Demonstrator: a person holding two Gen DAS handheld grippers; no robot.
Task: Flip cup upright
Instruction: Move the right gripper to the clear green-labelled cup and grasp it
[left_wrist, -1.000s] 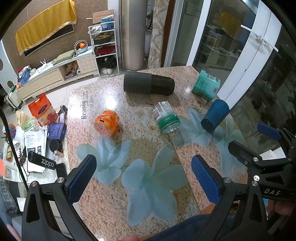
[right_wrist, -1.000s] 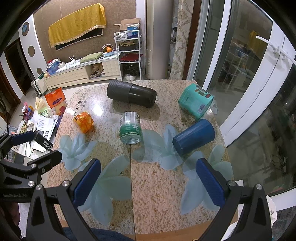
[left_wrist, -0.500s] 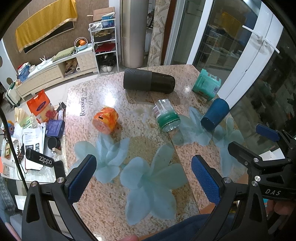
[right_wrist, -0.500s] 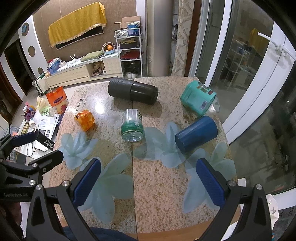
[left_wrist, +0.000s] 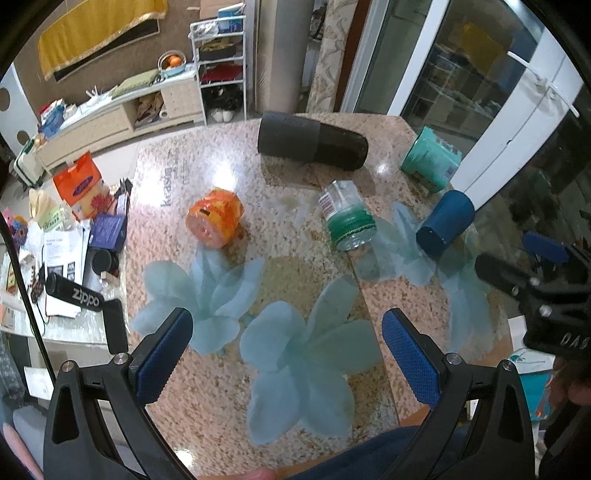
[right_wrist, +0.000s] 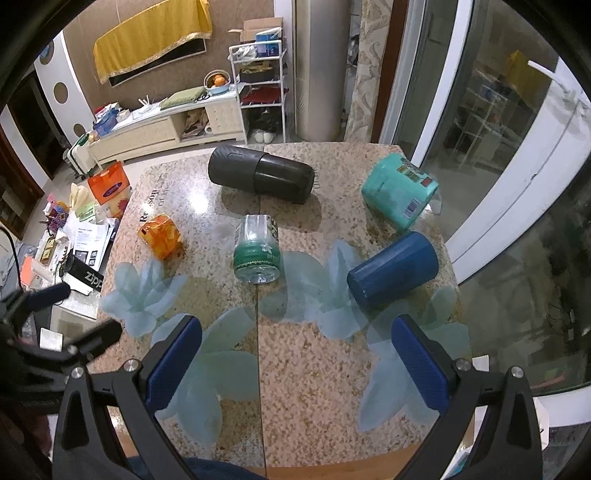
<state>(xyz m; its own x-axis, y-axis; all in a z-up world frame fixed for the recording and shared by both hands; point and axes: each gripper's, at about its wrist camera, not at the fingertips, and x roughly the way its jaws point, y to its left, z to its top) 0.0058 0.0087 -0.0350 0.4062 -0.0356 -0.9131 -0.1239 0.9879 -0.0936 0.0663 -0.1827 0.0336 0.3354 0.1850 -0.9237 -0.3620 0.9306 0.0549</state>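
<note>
Lying on their sides across a speckled granite desk with pale blue flower decals are five containers, none of them upright. Farthest left is an orange cup, its base turned toward the near left edge. Right of it, at the middle of the desk, a clear glass jar with a green band lies with one end pointing toward the near edge, and beyond it, at the far side, a long black cylinder lies crosswise. Further right a dark blue cup rests tilted across a flower decal, its closed end facing near-left, and behind it near the far right corner sits a teal container with a printed label. The left gripper hangs over the near part of the desk with its jaws spread wide and nothing between them. The right gripper hangs likewise over the near edge, jaws wide apart and empty, the blue cup lying just beyond its right finger.
</note>
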